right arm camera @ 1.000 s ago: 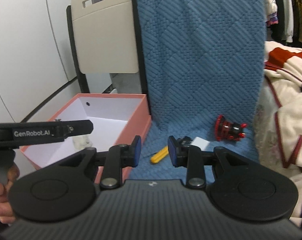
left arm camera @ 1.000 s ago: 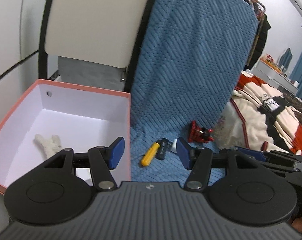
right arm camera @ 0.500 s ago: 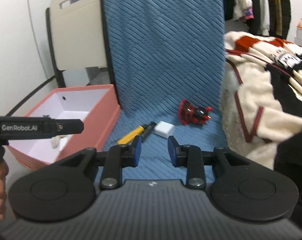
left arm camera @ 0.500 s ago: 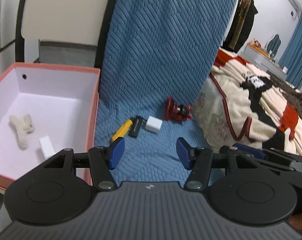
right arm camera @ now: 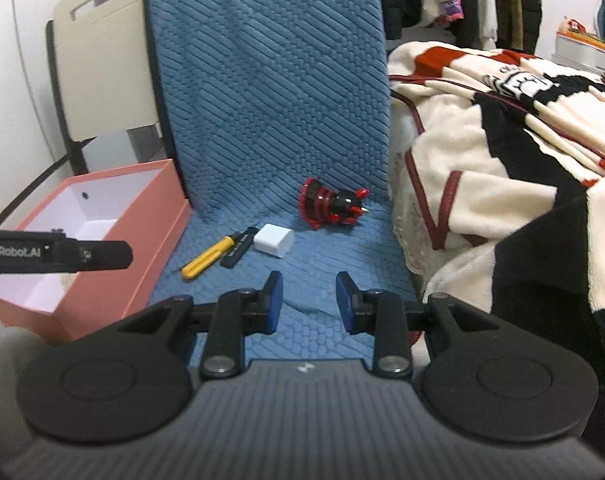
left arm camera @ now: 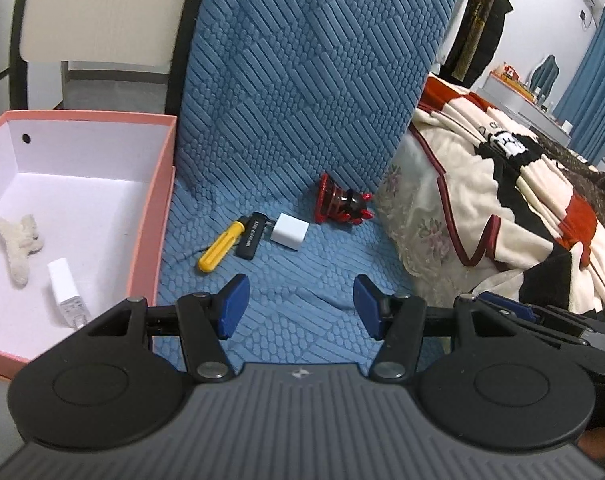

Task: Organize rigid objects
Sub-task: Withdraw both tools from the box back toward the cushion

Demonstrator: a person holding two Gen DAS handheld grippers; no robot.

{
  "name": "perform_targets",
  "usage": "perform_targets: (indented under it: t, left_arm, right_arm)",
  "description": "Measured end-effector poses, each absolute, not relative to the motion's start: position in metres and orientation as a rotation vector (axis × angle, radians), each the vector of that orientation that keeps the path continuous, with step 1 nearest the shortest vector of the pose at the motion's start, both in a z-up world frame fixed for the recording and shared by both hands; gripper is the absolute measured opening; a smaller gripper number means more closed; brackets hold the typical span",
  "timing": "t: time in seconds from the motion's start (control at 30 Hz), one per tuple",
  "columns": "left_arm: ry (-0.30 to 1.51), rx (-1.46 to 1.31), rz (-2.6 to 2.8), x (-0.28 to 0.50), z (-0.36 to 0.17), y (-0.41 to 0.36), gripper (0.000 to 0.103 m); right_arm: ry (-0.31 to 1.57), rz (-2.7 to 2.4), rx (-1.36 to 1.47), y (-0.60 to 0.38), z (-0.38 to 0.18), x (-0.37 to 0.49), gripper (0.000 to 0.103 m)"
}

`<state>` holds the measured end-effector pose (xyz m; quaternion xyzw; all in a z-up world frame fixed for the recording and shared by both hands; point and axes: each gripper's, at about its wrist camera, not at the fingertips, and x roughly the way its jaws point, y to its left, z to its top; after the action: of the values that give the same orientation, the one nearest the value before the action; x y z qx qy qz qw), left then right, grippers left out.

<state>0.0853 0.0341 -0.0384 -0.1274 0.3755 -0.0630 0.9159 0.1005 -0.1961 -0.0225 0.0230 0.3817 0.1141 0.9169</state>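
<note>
two handheld grippers hover over a blue quilted cover, both with jaws apart and empty; the left gripper [left arm camera: 300,309] is spread wider than the right gripper [right arm camera: 305,302]. beyond them, untouched, lie a yellow-handled tool [left arm camera: 221,246], a black stick [left arm camera: 251,234] and a white cube charger [left arm camera: 289,232] in a row, a red and black toy [left arm camera: 339,205] farther right. a pink box [left arm camera: 164,184] sits to the left

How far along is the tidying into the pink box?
Done: a small bottle and a fuzzy clip lie in the pink box. In hand: nothing; left gripper and right gripper are empty. Left: yellow tool, black stick, white cube, red toy.
</note>
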Motion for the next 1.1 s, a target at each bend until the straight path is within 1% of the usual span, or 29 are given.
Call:
perform_targets:
  t: [0.33, 0.67, 1.1]
  left_arm:
    - [0.808, -0.237, -0.156, 0.124, -0.057, 0.016, 0.063]
    - [0.811, -0.19, -0.164, 0.16, -0.064, 0.004, 0.063]
    - [0.844, -0.142, -0.162, 0.199, -0.101, -0.015, 0.063]
  right_arm:
    - [0.818, 0.182, 0.065, -0.204, -0.039, 0.114, 0.033]
    - [0.839, 0.167, 0.117, -0.21, -0.049, 0.137, 0.033]
    - [0.88, 0.161, 0.228, -0.219, -0.067, 0.188, 0.033]
